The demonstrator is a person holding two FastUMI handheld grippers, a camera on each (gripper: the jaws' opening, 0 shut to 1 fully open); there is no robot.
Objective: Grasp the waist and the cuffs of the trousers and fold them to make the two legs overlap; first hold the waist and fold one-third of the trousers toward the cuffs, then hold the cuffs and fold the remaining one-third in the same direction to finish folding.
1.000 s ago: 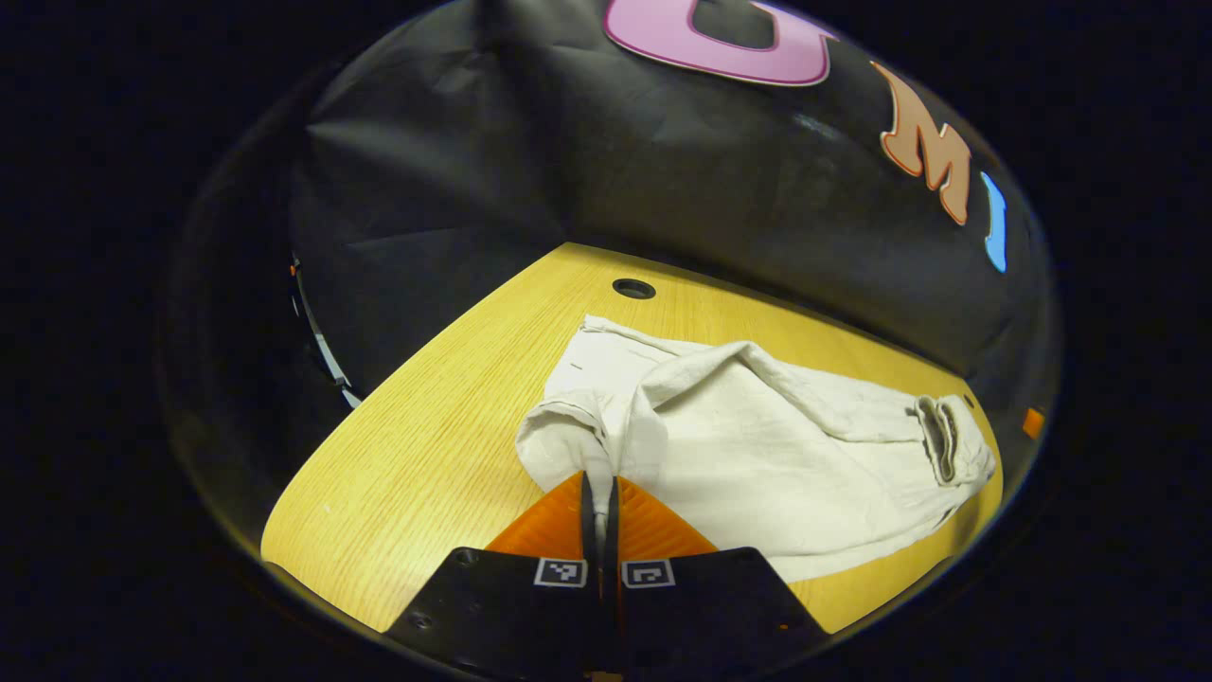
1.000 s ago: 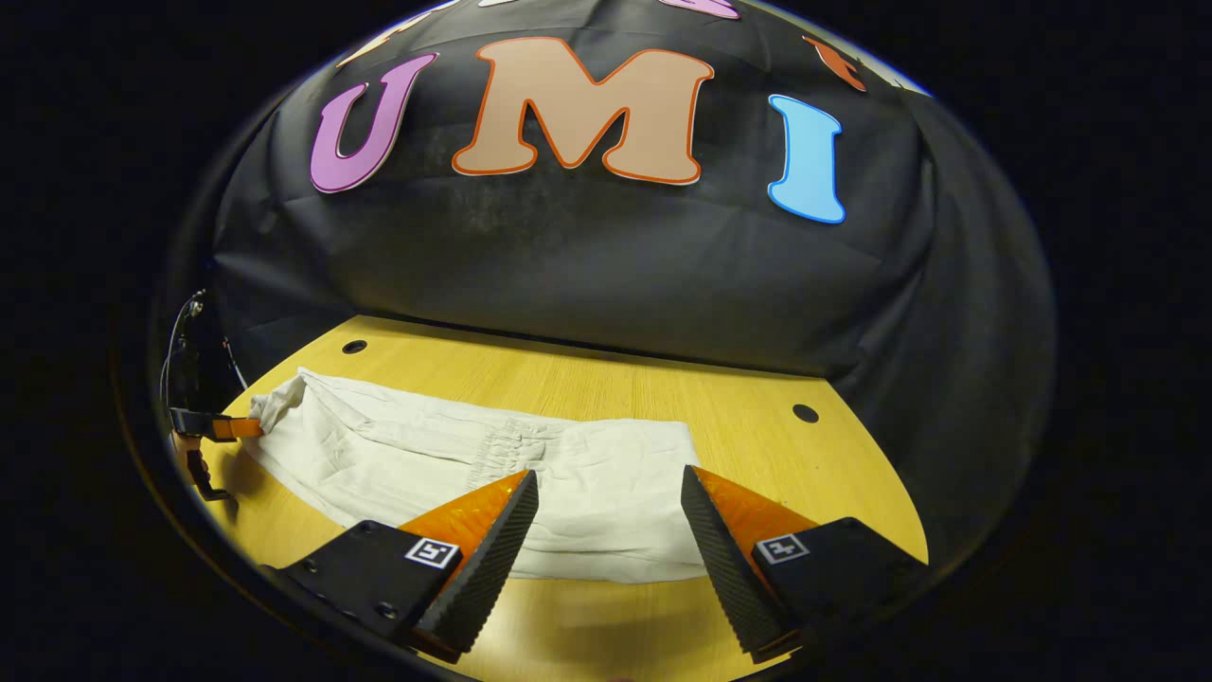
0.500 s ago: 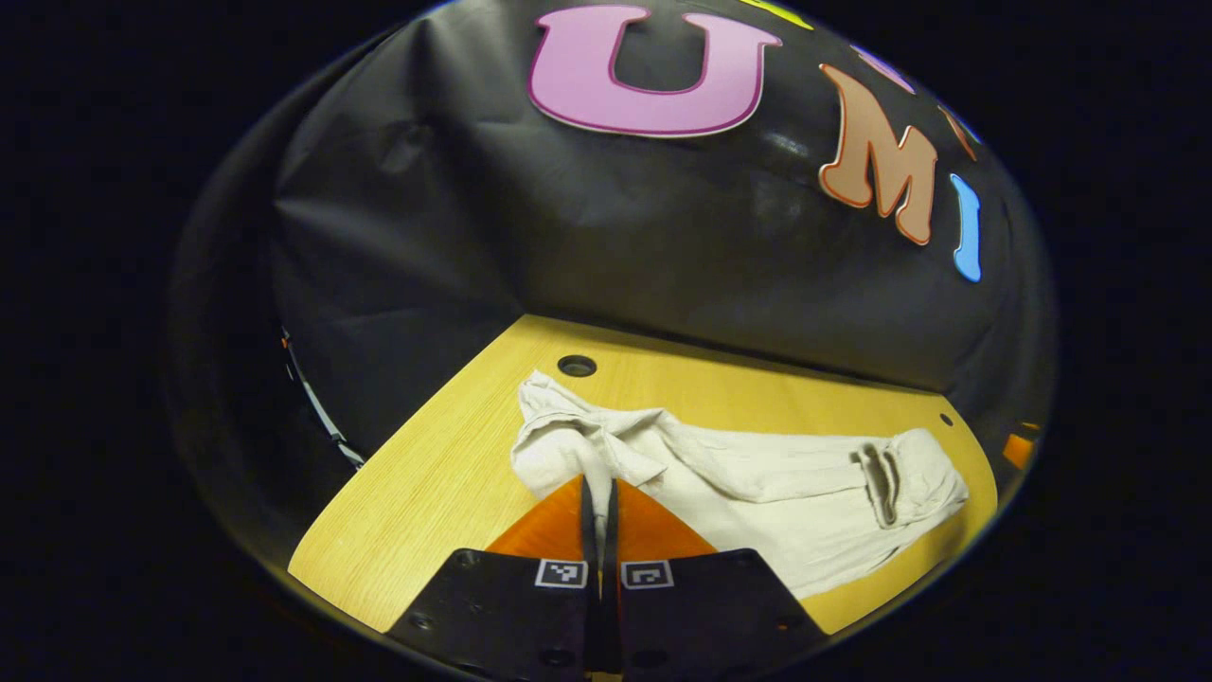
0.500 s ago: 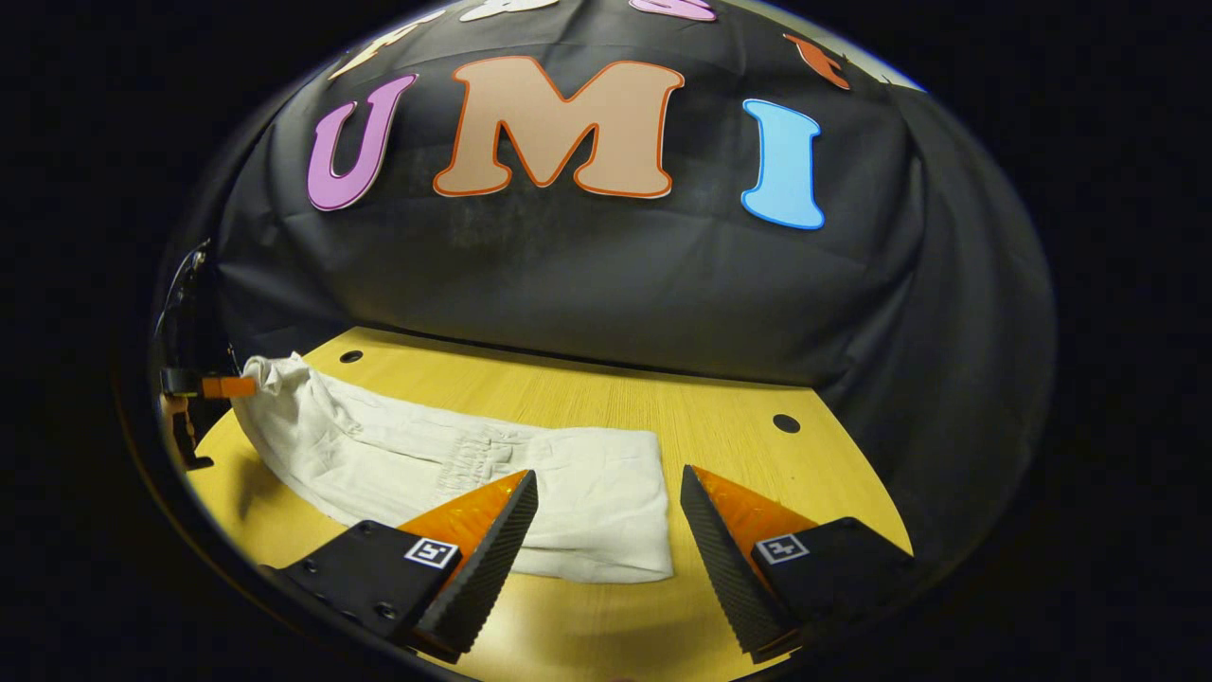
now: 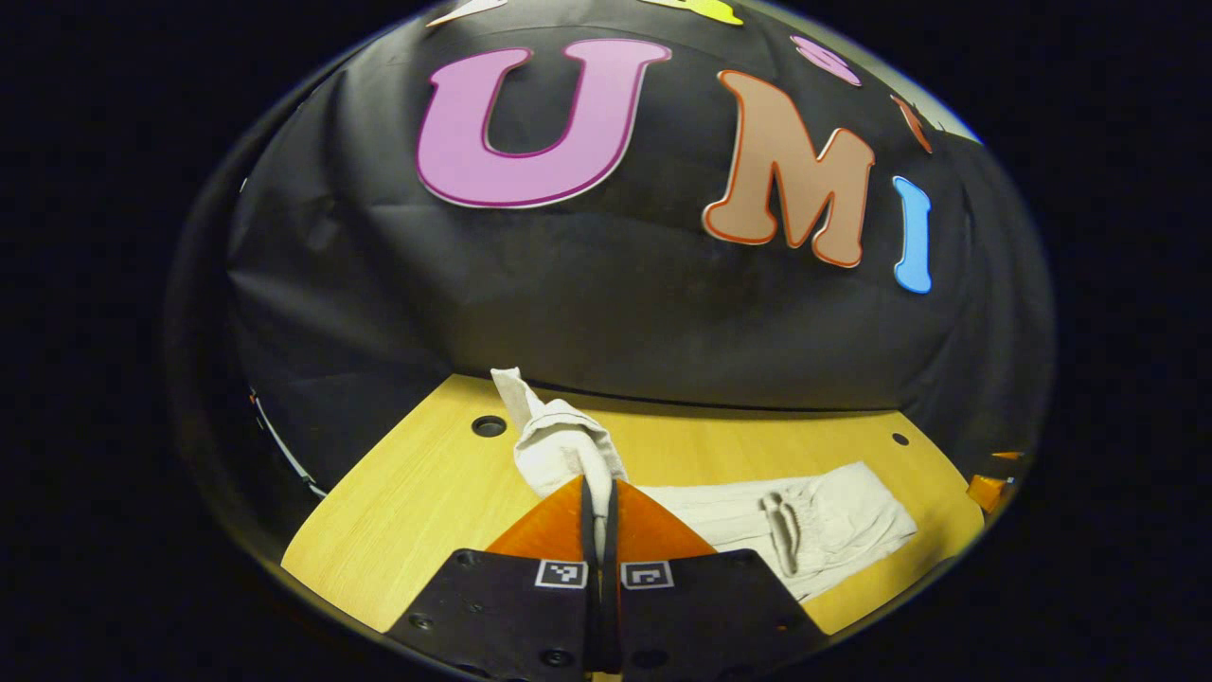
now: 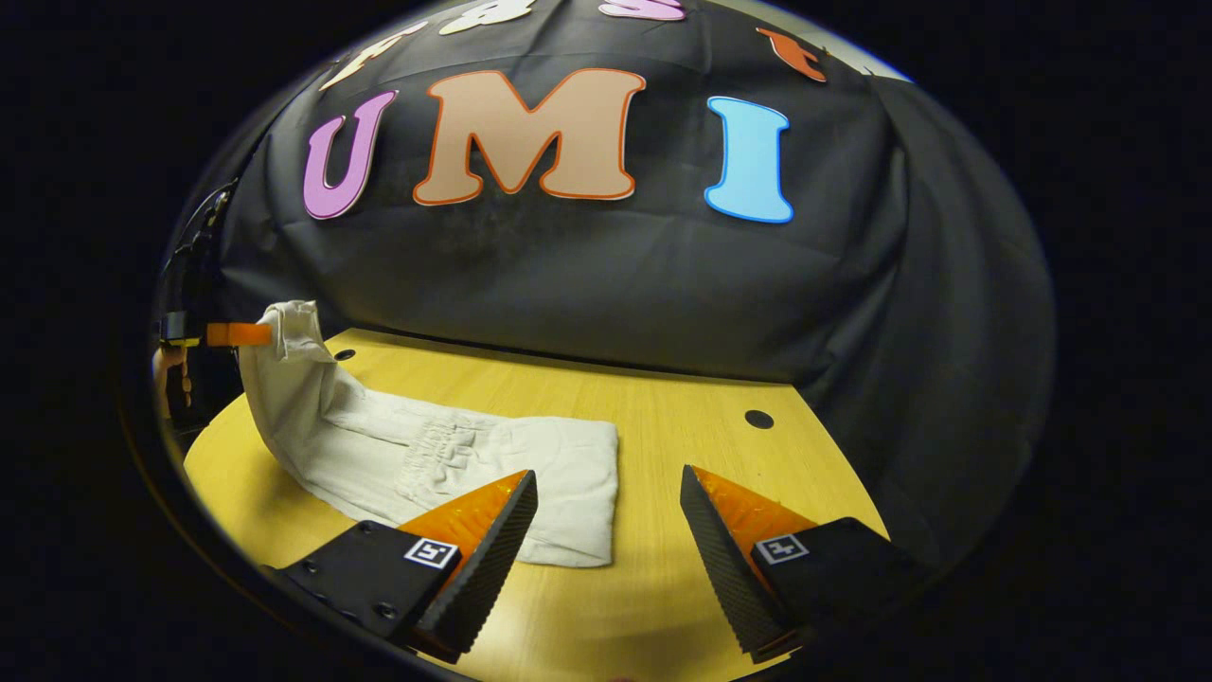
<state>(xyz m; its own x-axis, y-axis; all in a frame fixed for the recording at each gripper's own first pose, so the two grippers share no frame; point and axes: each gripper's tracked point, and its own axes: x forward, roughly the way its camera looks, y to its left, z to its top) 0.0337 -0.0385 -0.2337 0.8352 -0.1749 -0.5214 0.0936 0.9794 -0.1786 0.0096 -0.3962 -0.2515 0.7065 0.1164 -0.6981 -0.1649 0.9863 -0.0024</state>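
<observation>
The off-white trousers (image 6: 426,455) lie on the wooden table (image 6: 663,587), with the elastic waist (image 6: 445,445) folded over onto the legs. My left gripper (image 5: 600,485) is shut on the bunched cuffs (image 5: 559,445) and holds them up off the table. In the right gripper view that left gripper (image 6: 237,333) sits at the far left, and the cloth hangs from it down to the tabletop. My right gripper (image 6: 606,474) hovers open just in front of the folded right edge of the trousers (image 6: 597,493). Nothing is between its fingers.
The black cloth wall stands close behind the table's far edge. Round holes sit in the tabletop at the back left (image 5: 489,425) and back right (image 6: 758,418). Bare wood lies to the right of the trousers (image 6: 720,445).
My left gripper has lifted the cuffs from table height to well above it, so the leg end now hangs. The right gripper stays open and has shifted slightly right of the folded edge.
</observation>
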